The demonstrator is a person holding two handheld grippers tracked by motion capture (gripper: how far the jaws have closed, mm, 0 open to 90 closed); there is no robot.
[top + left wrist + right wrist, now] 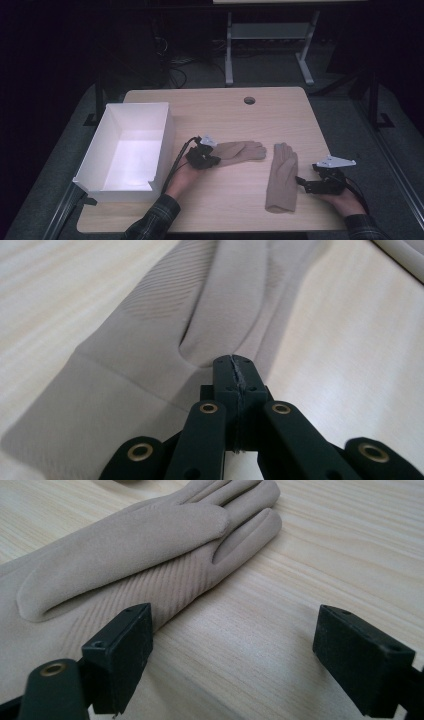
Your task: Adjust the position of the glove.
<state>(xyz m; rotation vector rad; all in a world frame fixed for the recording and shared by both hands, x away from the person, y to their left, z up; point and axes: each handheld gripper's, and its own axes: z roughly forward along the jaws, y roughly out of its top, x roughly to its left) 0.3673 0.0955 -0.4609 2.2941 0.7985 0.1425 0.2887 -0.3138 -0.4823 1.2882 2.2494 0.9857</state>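
Two beige gloves lie on the wooden table [220, 112]. One glove [243, 150] points right at mid-table, and my left gripper [214, 160] is shut on its cuff end. In the left gripper view the black jaws meet at the left gripper's tip [235, 371], with the fabric of that glove [150, 340] puckered up into them. The other glove [282, 179] lies lengthwise, fingers pointing away. My right gripper [302, 181] rests just right of it, open. In the right gripper view the right gripper [232, 655] holds bare wood between its jaws, and this glove [150, 545] reaches its left jaw.
A white open box [165, 132] stands at the table's left side, close to my left hand. A round cable hole [249, 100] sits near the far edge. A grey desk frame [270, 32] stands on the floor beyond the table.
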